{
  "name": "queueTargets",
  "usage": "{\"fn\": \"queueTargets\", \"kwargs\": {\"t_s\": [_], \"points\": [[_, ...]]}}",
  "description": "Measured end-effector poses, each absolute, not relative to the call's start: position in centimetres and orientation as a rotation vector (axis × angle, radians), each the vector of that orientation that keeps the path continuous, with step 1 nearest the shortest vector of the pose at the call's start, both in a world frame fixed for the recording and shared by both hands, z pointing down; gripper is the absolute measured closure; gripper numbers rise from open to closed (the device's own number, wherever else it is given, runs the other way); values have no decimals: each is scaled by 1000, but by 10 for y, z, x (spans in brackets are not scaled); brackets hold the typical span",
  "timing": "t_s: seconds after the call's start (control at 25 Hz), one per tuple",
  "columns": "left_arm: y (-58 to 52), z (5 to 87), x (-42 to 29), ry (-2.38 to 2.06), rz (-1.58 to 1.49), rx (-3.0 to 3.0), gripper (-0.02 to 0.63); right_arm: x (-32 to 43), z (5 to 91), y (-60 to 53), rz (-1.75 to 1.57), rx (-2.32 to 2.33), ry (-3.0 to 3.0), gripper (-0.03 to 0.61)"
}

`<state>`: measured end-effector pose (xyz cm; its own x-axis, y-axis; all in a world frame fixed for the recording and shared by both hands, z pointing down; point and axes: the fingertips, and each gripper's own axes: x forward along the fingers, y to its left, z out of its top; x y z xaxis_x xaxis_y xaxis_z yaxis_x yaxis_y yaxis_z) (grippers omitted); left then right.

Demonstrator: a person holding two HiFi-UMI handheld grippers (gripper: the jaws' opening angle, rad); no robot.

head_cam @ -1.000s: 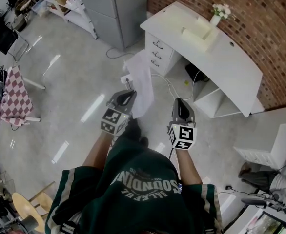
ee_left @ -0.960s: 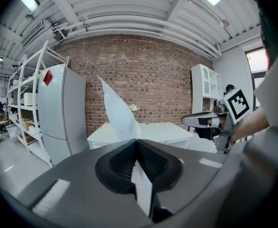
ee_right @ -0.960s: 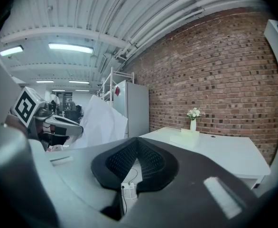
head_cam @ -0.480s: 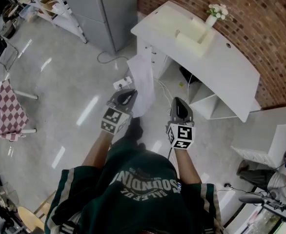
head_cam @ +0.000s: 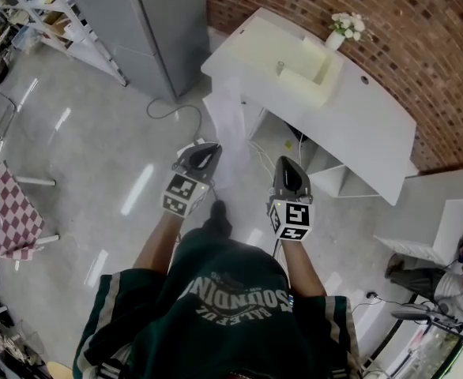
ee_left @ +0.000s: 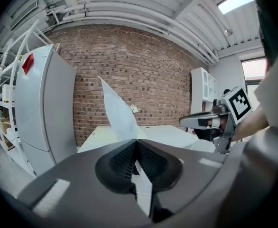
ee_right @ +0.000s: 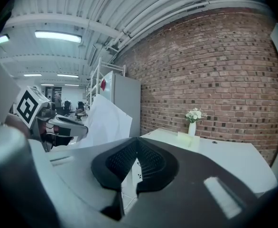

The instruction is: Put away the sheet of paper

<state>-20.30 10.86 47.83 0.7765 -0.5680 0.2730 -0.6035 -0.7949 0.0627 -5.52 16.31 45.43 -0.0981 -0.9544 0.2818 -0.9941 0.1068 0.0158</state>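
Pinching the sheet of paper (ee_left: 117, 113) at its lower edge, the left hand-held gripper (ee_left: 137, 141) has its jaws closed on it. The sheet stands up in the air ahead of the person, in front of the near corner of the white surface (head_cam: 374, 133). The right hand-held gripper (ee_right: 137, 139) is level beside it, jaws together with nothing between them. On the surface sit a pale tray (head_cam: 306, 73) and a vase of white flowers (head_cam: 340, 30), close to the brick wall (head_cam: 429, 46). A tall grey cabinet (head_cam: 152, 22) stands left of the surface. A cable (head_cam: 164, 105) loops across the floor (head_cam: 97, 156) ahead of the left hand-held gripper. A checked cloth (head_cam: 14, 215) hangs far left.
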Motion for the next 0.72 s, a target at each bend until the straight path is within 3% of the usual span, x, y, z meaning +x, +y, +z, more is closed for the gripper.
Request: {"fn": "queueTargets", "kwargs": {"t_s": [0.72], "points": [[14,484,-157,-768,374,2862,601,-17,461,95,300,2078,-2042,578]]}}
